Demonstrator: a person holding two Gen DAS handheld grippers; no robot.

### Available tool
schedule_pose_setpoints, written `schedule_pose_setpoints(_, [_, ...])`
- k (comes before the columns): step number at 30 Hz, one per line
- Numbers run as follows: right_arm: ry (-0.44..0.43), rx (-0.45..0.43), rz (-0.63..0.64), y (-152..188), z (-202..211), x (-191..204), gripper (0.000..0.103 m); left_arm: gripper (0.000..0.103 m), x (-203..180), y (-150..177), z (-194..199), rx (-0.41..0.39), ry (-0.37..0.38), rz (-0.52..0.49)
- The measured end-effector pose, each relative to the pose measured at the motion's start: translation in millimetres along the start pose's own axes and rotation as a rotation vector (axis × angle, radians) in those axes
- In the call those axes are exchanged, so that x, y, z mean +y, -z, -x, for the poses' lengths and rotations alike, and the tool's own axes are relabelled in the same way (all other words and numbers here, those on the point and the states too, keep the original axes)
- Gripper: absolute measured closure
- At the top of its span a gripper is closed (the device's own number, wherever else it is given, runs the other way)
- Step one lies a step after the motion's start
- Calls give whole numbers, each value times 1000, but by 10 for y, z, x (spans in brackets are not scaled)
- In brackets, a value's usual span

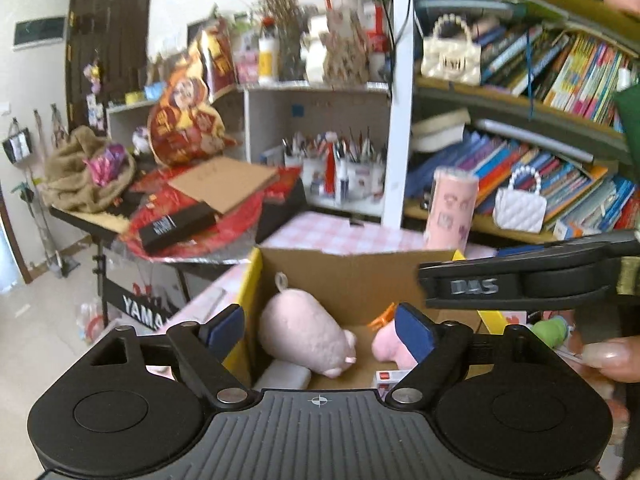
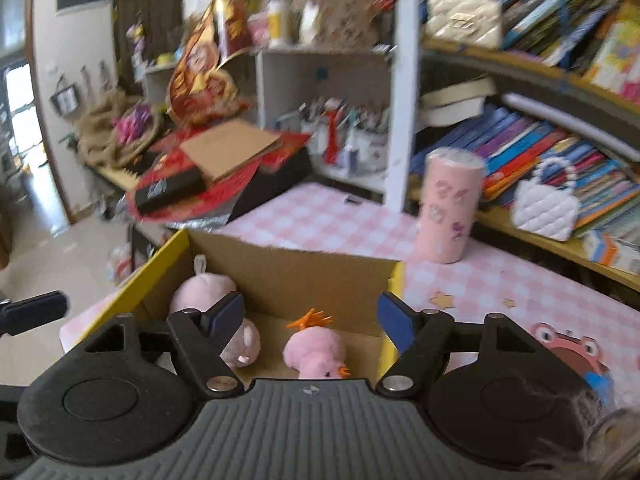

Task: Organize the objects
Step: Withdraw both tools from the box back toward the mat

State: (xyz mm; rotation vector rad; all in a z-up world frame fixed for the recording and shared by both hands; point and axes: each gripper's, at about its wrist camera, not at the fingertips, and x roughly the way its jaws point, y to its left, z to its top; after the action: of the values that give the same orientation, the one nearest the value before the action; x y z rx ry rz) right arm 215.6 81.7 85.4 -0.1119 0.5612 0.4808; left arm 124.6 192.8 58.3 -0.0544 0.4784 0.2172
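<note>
The left tool point(image 1: 318, 326) stands wide apart, its blue pads point(image 1: 224, 326) gripping nothing. Just ahead of it and below, between its fingers, lies the open cardboard box point(image 1: 352, 276) with yellow flaps. Inside the box, a pink plush pig point(image 1: 304, 334) lies close to the tool's left pad, and a second pink plush with an orange tuft point(image 1: 386, 344) sits partly behind its right pad. To this tool's right, the other black tool body crosses the view, with a person's thumb point(image 1: 612, 356) below it.

The right tool point(image 2: 310, 314) is likewise spread, with nothing between its pads point(image 2: 394, 318). Directly ahead and below it sits the same box point(image 2: 288, 272): the tufted plush point(image 2: 314, 350) lies in front between the fingers, the pig point(image 2: 208, 288) partly behind the left finger. Beyond the box, to the right, a pink tumbler point(image 2: 448, 208) stands on the pink checked desk point(image 2: 328, 216). Further out, bookshelves point(image 2: 560, 128) hold books and a white quilted handbag point(image 2: 544, 204).
</note>
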Motion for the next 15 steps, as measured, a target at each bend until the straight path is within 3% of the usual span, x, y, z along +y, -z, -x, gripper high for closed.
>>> schedule_pose_setpoints(4, [42, -74, -57, 77, 389, 51, 32, 14, 110, 81, 287, -56, -50, -10])
schedule_pose_setpoints(8, [53, -121, -66, 232, 740, 172, 34, 14, 257, 179, 525, -43, -44, 21])
schedule_pose_setpoints(15, [64, -58, -64, 774, 1157, 298, 40, 13, 385, 457, 905, 3, -24, 46])
